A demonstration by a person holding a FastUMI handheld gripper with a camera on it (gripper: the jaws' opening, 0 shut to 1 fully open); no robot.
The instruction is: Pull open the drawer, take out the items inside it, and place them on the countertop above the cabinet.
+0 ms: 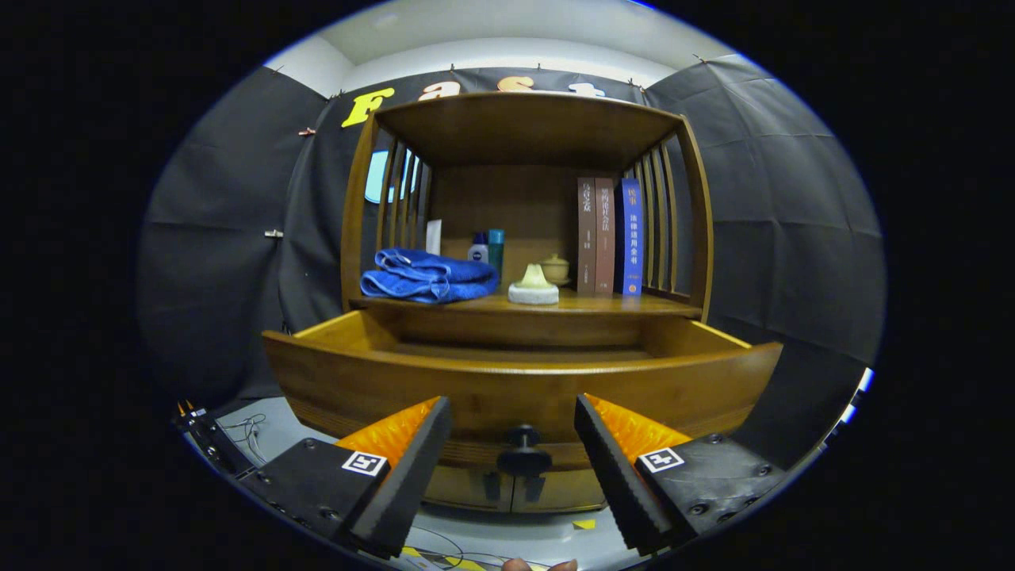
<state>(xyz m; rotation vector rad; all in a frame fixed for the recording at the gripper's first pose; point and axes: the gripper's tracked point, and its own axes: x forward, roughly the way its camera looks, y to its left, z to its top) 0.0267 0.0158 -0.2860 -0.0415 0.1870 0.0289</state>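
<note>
So the drawer [519, 381] is pulled out of the wooden cabinet [527, 131], front panel bowing toward the camera. Its dark round knob [523, 456] sits right between the two fingers, just ahead of them, and nothing is touching it. The gripper [514, 452] has its fingers spread wide apart, one on each side of the knob, holding nothing.

From this angle the drawer's inside is mostly hidden behind the front panel; the bit of floor that shows looks like bare wood, but can't really tell what's in it.

Up on the countertop [555, 305] above the drawer there's a folded blue towel [428, 276] to the left, a small white-and-cream object [533, 287] near the middle, and a little lidded pot [555, 268] just behind it. Further back by the towel stand a couple of bottles [488, 250] and a white card-like thing [434, 236]. Three books [607, 236] stand upright against the slatted side on the right.

Below the drawer a grey surface [547, 535] shows with some cables [250, 432] off to the left, plus fingertips of a person's hand [539, 565] at the very bottom.
</note>
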